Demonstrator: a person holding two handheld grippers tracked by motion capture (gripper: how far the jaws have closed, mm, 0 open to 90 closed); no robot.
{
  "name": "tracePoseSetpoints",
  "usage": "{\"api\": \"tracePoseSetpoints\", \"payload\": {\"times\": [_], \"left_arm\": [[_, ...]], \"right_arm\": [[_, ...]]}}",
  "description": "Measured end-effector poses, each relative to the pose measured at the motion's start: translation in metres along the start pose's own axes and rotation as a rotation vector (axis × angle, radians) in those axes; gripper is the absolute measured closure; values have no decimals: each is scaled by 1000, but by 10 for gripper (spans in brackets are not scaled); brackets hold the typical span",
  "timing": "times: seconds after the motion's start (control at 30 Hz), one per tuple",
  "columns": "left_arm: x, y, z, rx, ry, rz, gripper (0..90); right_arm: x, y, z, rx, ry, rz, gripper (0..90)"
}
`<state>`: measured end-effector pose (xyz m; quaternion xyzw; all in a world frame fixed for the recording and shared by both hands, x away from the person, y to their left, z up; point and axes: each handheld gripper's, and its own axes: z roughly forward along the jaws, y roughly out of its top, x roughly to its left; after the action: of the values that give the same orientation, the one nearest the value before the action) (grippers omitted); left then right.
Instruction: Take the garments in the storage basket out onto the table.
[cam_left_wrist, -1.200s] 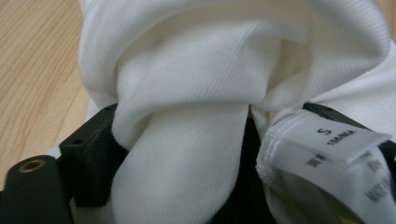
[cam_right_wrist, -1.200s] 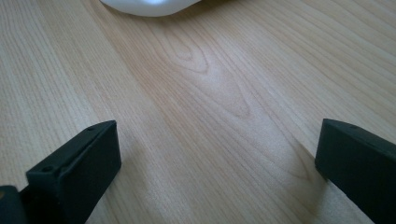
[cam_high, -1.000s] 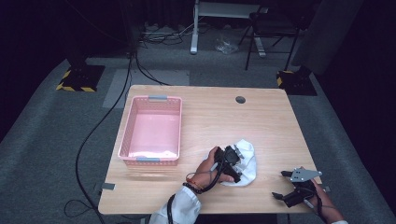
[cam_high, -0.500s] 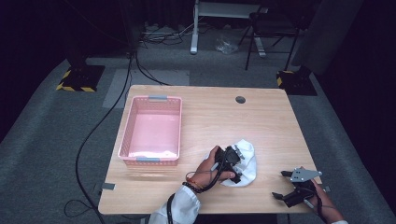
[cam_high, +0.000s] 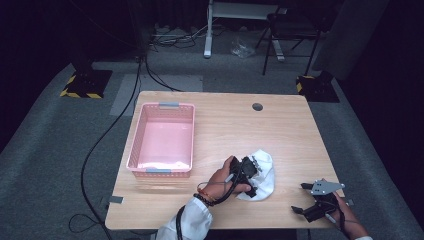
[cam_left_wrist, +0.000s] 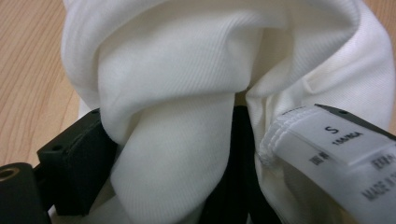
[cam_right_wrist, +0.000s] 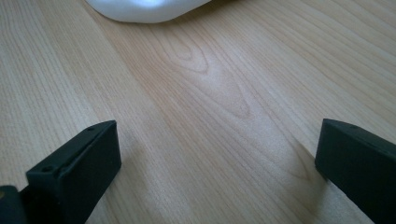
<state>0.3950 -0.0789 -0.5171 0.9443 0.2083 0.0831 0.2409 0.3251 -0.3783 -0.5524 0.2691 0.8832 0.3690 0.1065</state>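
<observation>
A crumpled white garment (cam_high: 265, 176) lies on the wooden table (cam_high: 285, 130) near its front edge, right of centre. My left gripper (cam_high: 252, 175), held in a hand with a white sleeve, is pressed into the garment's left side. In the left gripper view a thick fold of the white garment (cam_left_wrist: 177, 116) is pinched between the black jaws, and a size label (cam_left_wrist: 336, 140) marked S hangs at the right. My right gripper (cam_high: 301, 198) rests low at the front right, apart from the cloth. Its jaws stand wide open over bare wood (cam_right_wrist: 217, 158), with the garment's edge (cam_right_wrist: 144, 9) farther ahead.
An empty pink plastic basket (cam_high: 131, 150) stands on the left half of the table. A round cable hole (cam_high: 257, 106) sits near the far edge. Cables, a stand base and chair legs are on the grey floor beyond the table.
</observation>
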Motion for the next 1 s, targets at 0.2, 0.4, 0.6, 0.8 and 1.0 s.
{"api": "tracePoseSetpoints", "payload": {"times": [0.2, 0.4, 0.6, 0.8, 1.0], "left_arm": [[0, 2, -7, -1, 11, 19, 41], [0, 1, -12, 3, 12, 39, 41], [-1, -1, -20, 0, 16, 54, 42], [-1, -3, -29, -2, 25, 65, 42], [-3, -6, -39, 0, 44, 97, 42]], "right_arm": [[0, 0, 0, 0, 0, 0, 3], [0, 0, 0, 0, 0, 0, 3], [0, 0, 0, 0, 0, 0, 3], [0, 0, 0, 0, 0, 0, 4], [0, 0, 0, 0, -1, 1, 3]]}}
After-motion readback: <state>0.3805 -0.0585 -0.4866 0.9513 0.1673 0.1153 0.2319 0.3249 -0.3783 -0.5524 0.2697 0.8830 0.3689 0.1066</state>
